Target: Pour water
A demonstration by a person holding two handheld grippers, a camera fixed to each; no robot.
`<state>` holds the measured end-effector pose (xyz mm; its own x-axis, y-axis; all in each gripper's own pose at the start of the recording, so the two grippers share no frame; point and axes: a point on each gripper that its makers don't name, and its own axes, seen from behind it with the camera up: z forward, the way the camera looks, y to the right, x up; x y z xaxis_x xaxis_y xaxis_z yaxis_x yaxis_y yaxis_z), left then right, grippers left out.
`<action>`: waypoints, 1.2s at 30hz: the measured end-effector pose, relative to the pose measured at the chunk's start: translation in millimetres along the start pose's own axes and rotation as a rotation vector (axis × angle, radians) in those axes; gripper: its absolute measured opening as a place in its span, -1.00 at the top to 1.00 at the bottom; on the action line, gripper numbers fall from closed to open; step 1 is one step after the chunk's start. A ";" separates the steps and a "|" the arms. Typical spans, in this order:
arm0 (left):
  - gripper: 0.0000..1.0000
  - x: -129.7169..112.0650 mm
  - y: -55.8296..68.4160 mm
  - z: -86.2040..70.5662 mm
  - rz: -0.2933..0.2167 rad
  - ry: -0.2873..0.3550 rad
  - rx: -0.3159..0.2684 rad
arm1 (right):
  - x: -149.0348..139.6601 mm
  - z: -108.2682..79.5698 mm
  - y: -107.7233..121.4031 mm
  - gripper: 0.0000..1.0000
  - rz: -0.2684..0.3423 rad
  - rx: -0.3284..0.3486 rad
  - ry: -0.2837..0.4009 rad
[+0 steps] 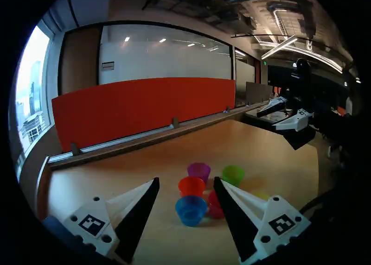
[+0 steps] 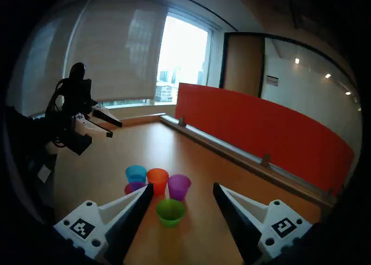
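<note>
A cluster of small plastic cups stands on the wooden table (image 1: 259, 149): purple (image 1: 198, 171), green (image 1: 233, 174), orange (image 1: 191, 186), blue (image 1: 191, 210) and red (image 1: 214, 205). My left gripper (image 1: 185, 179) hovers open just above and in front of them, with nothing between its fingers. From the right gripper view the same cups appear: blue (image 2: 135, 173), orange (image 2: 157, 179), purple (image 2: 178, 186), green (image 2: 169, 211) and a magenta one (image 2: 133, 187) partly behind a finger. My right gripper (image 2: 182, 185) is open over them, holding nothing. I cannot tell if any cup holds water.
An orange divider panel (image 1: 143, 105) on a rail runs along the table's far edge. Each gripper shows to the other across the table: the right one (image 1: 269, 120) and the left one (image 2: 116, 129). Windows (image 2: 183, 61) lie beyond.
</note>
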<state>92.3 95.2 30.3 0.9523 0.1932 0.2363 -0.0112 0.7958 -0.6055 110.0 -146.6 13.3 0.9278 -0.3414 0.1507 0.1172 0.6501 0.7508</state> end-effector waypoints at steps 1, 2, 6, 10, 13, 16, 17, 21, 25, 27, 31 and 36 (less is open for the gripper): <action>-0.72 -1.7 -0.5 0.7 0.001 -0.004 -0.002 | -1.3 1.2 -0.8 -0.99 -0.002 0.003 -0.004; -0.72 -3.4 -0.9 1.4 0.001 -0.008 -0.003 | -2.5 2.3 -1.6 -0.99 -0.005 0.006 -0.009; -0.72 -10.0 -2.6 4.5 0.003 -0.024 -0.007 | -8.9 7.3 -3.6 -0.99 -0.009 0.016 -0.026; -0.72 -15.9 -3.1 7.4 0.006 -0.038 -0.013 | -15.9 12.2 -4.6 -0.99 -0.011 0.023 -0.044; -0.72 -21.9 -3.5 9.9 0.008 -0.053 -0.017 | -20.6 16.2 -5.8 -0.99 -0.011 0.030 -0.054; -0.72 -30.0 -2.4 13.3 0.011 -0.072 -0.026 | -26.0 20.5 -6.6 -0.99 -0.012 0.035 -0.065; -0.71 -32.9 -1.8 14.5 0.012 -0.079 -0.030 | -28.0 22.0 -6.6 -0.99 -0.012 0.036 -0.069; -0.72 -45.8 0.8 20.8 0.022 -0.110 -0.043 | -35.9 28.6 -7.3 -0.99 -0.010 0.041 -0.085; -0.72 -56.1 1.9 25.9 0.039 -0.136 -0.049 | -42.6 34.9 -8.8 -0.99 -0.007 0.048 -0.098; -0.71 -60.9 2.3 28.4 0.046 -0.148 -0.051 | -46.1 37.9 -9.4 -0.99 -0.007 0.051 -0.105; -0.72 -69.4 3.2 33.3 0.056 -0.171 -0.057 | -53.3 43.4 -10.3 -0.99 -0.009 0.057 -0.118; -0.72 -79.2 4.7 38.1 0.065 -0.195 -0.067 | -63.9 49.8 -12.1 -0.99 -0.013 0.066 -0.137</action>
<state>5.2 105.6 37.7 0.8730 0.3555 0.3339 -0.0440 0.7392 -0.6721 31.6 -166.5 26.6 0.8686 -0.4422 0.2235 0.1015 0.6003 0.7933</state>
